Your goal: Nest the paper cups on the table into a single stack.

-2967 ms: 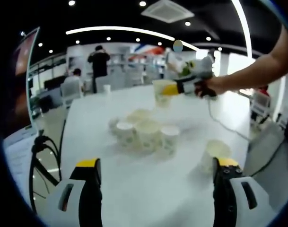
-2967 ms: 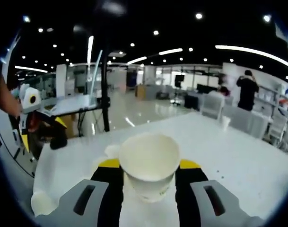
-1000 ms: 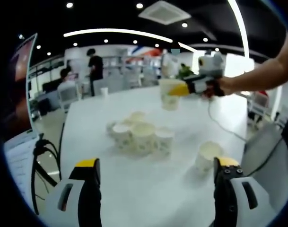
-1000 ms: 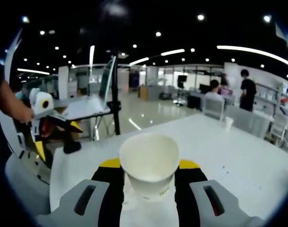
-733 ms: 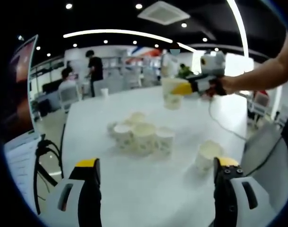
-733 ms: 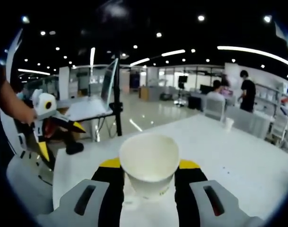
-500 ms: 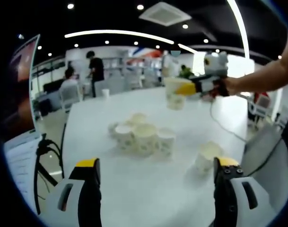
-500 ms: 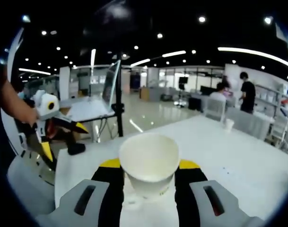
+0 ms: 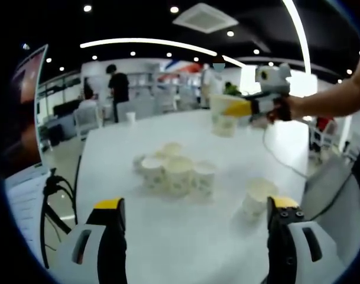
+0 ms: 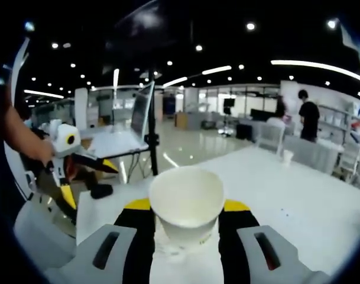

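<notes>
Several white paper cups [image 9: 174, 168] with a faint print stand mouth-up in a tight cluster at the middle of the white table [image 9: 168, 236]. One more cup [image 9: 256, 196] stands alone to their right, close to my left gripper's right jaw. My left gripper [image 9: 197, 204] is open and holds nothing, short of the cluster. Above the table's far right side, my right gripper [image 9: 250, 107] is shut on a paper cup [image 9: 224, 116]. In the right gripper view that cup [image 10: 187, 204] sits upright, mouth up, between the yellow-tipped jaws of my right gripper [image 10: 187, 220]. The left gripper [image 10: 67, 160] shows at left.
A lone small cup [image 9: 130, 116] [image 10: 286, 155] stands at the table's far edge. A laptop on a stand [image 10: 141, 115] rises beyond the table's corner. A cable [image 9: 280, 163] trails from the right gripper over the table edge. People stand among desks far behind.
In the left gripper view, my right gripper and its cup have drifted rightward, away from the cluster. The left gripper stays open and the cups on the table have not moved.
</notes>
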Demonstrator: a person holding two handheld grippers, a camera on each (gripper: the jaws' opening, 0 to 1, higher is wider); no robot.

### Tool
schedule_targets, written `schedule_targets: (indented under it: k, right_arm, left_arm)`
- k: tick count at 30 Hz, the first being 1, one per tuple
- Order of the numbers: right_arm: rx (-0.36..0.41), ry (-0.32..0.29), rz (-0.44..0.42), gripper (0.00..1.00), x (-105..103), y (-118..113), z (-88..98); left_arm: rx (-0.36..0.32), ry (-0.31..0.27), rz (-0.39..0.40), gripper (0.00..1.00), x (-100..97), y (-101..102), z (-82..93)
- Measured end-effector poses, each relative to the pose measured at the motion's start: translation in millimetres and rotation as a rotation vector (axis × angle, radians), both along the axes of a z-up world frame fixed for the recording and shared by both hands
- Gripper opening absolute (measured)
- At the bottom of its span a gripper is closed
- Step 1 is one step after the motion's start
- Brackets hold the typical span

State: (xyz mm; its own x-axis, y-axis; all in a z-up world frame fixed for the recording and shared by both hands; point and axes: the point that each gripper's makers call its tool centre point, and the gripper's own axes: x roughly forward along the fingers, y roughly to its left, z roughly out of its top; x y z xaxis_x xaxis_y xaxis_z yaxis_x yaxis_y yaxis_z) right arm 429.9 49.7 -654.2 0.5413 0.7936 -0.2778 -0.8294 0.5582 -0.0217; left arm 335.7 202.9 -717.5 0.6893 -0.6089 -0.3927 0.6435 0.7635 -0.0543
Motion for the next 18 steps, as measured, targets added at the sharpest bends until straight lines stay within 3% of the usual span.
schedule_targets:
  k: [18]
  right_arm:
    - [-0.001, -0.012, 0.017, 0.39, -17.9, 5.5, 3.5]
  left_arm:
    - [-0.008, -0.003, 0.002, 0.98, 0.7, -4.8, -1.1]
